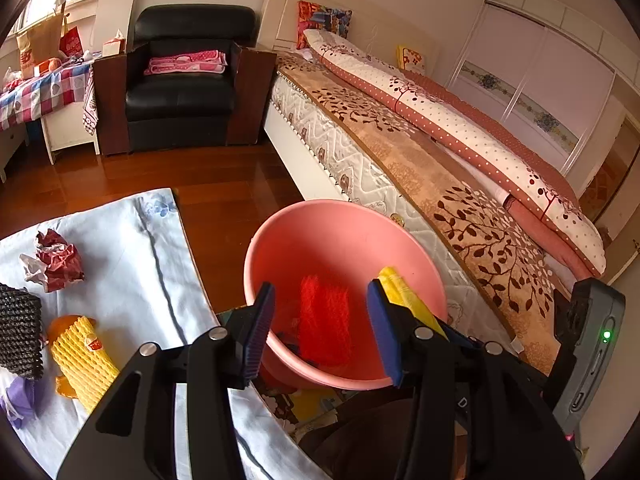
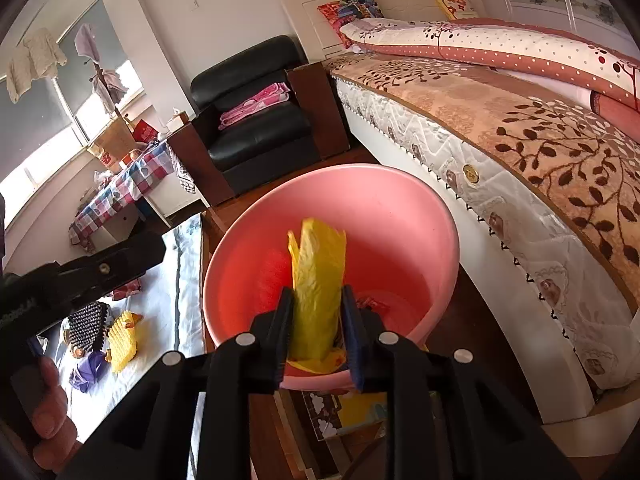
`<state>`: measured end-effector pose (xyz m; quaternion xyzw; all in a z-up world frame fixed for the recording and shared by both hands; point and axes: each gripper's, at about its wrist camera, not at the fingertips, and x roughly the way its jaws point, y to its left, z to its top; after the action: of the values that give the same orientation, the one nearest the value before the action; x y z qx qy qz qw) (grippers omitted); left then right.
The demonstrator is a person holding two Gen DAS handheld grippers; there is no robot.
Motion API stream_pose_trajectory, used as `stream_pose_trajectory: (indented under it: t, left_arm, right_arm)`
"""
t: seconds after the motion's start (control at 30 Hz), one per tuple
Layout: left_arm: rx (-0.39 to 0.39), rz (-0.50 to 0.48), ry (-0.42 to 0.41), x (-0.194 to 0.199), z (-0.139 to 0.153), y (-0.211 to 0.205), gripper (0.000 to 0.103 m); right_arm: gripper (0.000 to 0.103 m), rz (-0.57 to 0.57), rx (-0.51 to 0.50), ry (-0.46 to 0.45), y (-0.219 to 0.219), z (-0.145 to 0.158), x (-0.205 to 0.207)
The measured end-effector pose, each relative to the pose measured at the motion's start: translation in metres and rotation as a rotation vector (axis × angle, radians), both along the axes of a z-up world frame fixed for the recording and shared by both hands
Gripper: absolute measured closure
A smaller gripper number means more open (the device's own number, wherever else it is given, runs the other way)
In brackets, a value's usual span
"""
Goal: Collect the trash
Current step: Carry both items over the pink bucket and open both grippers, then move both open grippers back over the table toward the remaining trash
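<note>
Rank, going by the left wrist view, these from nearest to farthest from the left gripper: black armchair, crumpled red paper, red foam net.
From the left gripper:
1. Red foam net, inside the pink basin, just beyond the fingertips.
2. Crumpled red paper, left, on the pale cloth.
3. Black armchair, far back against the wall.

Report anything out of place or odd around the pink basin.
Nothing looks spilled or damaged. The pink basin sits upright with red foam netting inside; the right gripper holds a yellow bag over it.
</note>
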<state>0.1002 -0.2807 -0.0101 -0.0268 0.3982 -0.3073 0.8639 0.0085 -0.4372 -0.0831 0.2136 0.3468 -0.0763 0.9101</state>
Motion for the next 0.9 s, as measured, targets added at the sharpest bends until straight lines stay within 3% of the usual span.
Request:
stream_pose_trajectory:
  t: [0.03,0.17,0.2,0.57,0.9]
  left_arm:
    - [-0.002,0.001,-0.002,0.0,0.001,0.001,0.055]
    - [-0.006,0.008,-0.019,-0.004,0.005,0.007,0.055]
    - [-0.004,0.009,-0.024,-0.006,0.006,0.007,0.055]
    - [0.0,0.026,-0.091,-0.025,0.022,0.032,0.055]
    - [0.037,0.105,-0.149,-0.041,0.03,0.08,0.055]
  right_arm:
    - [0.076,-0.002,-0.002,-0.001,0.0,0.0,0.0]
    - [0.05,-0.012,0.0,-0.022,0.0,0.003,-0.003]
    - [0.048,-0.017,-0.002,-0.027,0.0,0.004,-0.003]
    - [0.044,0.023,-0.019,-0.045,0.014,0.012,-0.004]
    - [0.041,0.139,-0.004,-0.071,0.062,0.027,-0.001]
